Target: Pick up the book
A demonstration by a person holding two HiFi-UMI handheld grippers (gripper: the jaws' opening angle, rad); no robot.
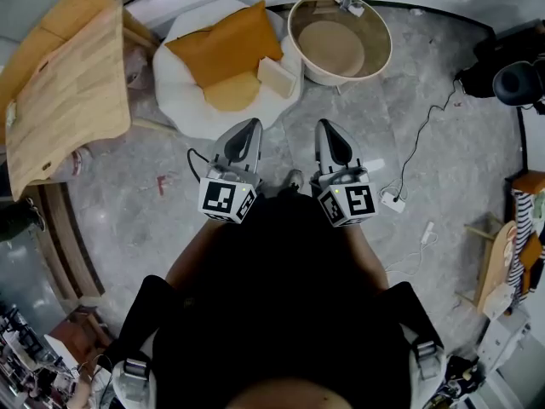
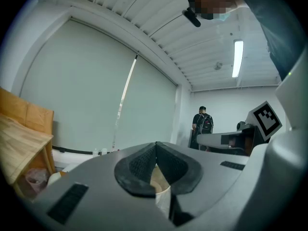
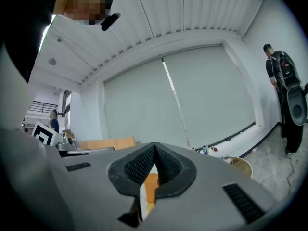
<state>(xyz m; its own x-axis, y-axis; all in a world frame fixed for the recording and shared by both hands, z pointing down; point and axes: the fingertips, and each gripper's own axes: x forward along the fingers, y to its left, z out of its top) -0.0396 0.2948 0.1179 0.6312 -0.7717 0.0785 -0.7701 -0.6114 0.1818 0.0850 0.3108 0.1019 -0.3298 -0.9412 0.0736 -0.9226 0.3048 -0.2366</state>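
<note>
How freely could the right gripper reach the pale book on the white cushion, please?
Probably yes: the book lies uncovered at the edge of the cushion, ahead of the right gripper, with only floor between. Its shut jaws would have to open first.

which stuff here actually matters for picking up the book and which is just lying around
For the job:
- book, pale, lying on the white cushion
- left tongs, shut, empty
- right tongs, shut, empty

Just lying about:
- orange pillow
- round tub
- wooden board
</note>
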